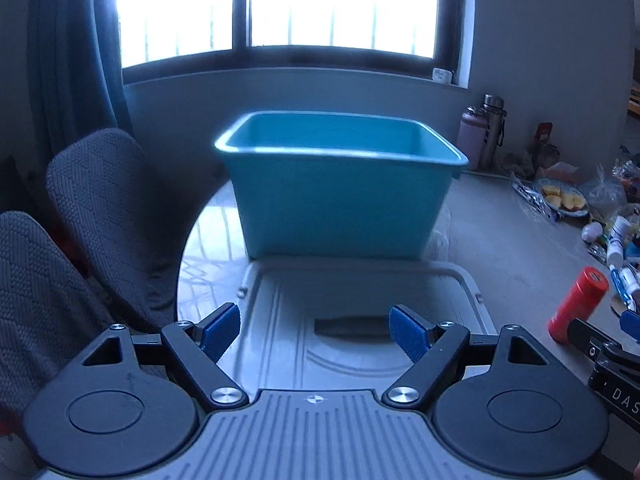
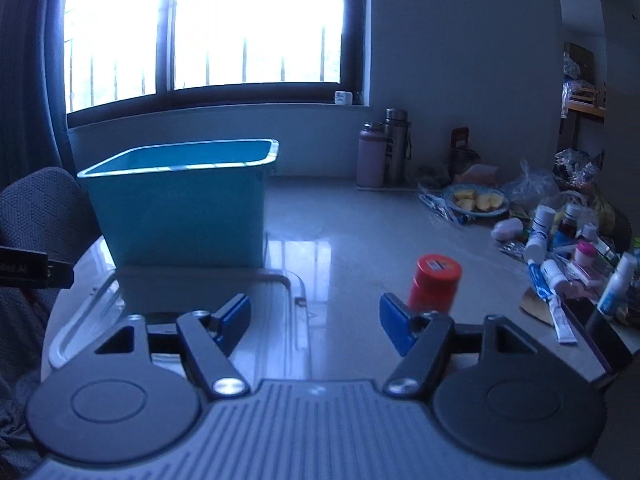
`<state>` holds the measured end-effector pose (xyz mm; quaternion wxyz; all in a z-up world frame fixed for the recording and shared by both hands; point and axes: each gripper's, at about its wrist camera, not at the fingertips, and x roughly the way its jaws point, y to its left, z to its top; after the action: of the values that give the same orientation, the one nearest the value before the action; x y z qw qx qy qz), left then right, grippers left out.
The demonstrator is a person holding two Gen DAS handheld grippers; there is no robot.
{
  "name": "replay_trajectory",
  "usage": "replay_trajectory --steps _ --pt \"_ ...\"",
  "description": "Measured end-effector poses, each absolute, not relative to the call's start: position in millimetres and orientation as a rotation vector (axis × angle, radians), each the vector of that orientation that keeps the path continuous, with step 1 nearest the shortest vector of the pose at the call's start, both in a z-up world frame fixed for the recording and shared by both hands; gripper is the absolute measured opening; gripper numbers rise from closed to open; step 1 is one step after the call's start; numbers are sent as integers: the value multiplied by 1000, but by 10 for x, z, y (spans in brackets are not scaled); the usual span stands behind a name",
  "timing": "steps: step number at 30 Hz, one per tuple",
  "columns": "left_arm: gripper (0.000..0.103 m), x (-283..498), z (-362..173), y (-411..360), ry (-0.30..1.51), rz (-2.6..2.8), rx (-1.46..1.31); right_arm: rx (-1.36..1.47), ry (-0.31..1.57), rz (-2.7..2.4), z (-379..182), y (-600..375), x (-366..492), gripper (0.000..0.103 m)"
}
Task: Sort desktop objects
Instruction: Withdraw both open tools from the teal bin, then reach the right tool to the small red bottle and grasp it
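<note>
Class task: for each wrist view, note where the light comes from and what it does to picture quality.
Left wrist view: the window behind the blue tub is blown out white, leaving the room dim and blue-tinted; the tub's rim is slightly smeared. Right wrist view: the same backlight, a window reflection on the glossy tabletop, and straight edges bowed by the fisheye lens.

I'm working in someone's home, at a glossy dining table (image 2: 360, 248) beneath a barred window (image 2: 248, 24) with a curtain (image 1: 76, 48). Fabric-covered chairs (image 1: 100, 200) stand alongside it, and the far side holds a plate of cut fruit (image 2: 476, 200), flasks (image 2: 394, 144), medicine bottles (image 2: 544, 216) and plastic bags (image 2: 528, 184).
</note>
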<state>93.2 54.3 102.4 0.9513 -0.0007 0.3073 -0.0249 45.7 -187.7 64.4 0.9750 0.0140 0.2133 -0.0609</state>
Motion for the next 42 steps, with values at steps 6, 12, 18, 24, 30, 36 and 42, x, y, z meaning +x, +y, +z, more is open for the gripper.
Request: replay_trajectory --steps 6,12,18,24,30,36,42 --pt "84 720 523 363 678 -91 22 59 467 -185 281 -2116 244 71" --pt "84 795 264 183 688 -135 47 75 481 -242 64 -2319 277 71" --pt "84 946 186 116 695 -156 52 91 477 -275 11 -2503 460 72" --pt "84 1141 240 12 685 -157 58 90 470 -291 -35 -2637 700 75" --pt "84 1325 284 -71 683 -158 74 100 478 -307 -100 -2757 961 75" --pt "84 1570 324 -200 691 -159 78 111 489 -317 -171 -2832 1217 75" --pt "84 1759 331 -250 701 -156 77 116 506 -328 -255 -2898 1542 75"
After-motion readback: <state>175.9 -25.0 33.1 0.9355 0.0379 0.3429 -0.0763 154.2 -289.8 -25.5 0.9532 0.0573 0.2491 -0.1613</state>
